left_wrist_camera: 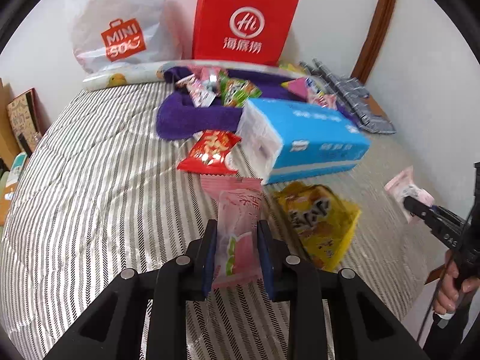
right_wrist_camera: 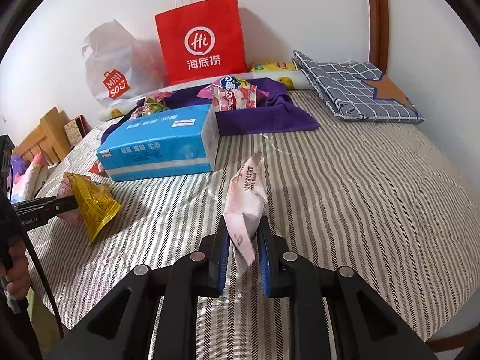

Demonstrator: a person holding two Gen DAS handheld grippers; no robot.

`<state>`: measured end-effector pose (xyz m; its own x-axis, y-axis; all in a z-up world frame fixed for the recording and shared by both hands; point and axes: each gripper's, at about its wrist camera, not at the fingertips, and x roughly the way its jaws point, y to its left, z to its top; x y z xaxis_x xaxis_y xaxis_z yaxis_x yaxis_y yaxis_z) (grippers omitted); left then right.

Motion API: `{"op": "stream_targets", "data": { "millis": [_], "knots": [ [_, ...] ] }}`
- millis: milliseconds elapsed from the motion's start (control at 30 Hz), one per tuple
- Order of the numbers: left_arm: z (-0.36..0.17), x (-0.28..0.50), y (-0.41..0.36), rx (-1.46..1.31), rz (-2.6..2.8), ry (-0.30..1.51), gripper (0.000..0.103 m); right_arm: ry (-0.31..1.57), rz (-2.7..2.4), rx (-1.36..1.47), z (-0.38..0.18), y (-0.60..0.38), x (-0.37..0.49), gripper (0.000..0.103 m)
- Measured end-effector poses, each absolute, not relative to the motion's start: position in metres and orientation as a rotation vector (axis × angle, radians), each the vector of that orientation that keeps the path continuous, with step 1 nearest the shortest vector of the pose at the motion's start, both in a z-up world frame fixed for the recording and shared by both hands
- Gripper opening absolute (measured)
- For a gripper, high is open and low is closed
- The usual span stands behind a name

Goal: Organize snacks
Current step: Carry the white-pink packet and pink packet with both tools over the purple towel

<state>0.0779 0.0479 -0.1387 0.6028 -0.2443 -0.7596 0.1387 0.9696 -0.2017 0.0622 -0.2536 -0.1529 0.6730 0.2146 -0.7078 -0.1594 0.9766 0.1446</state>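
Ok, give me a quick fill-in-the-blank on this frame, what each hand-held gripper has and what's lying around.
1. The left hand-held gripper grips a ____ snack packet.
2. The blue tissue pack lies on the ____ bedcover.
3. The paper bag by the wall is ____.
4. The right hand-held gripper is ____ on a pink-and-white packet.

Missing: pink; striped; red; shut

The blue tissue pack [right_wrist_camera: 159,144] is covering most of a red snack packet [right_wrist_camera: 97,168] lying behind it, left of the right gripper [right_wrist_camera: 243,240]. Ahead of the left gripper [left_wrist_camera: 237,240], the snacks on the purple towel [left_wrist_camera: 192,114] are looking blurred, so their printing is not readable.
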Motion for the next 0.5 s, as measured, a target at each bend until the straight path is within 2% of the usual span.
{"op": "stream_targets", "data": {
  "millis": [500],
  "knots": [
    [-0.091, 0.088, 0.053, -0.182, -0.236, 0.796, 0.025, 0.750, 0.256, 0.059, -0.114, -0.240, 0.084, 0.017]
  ]
}}
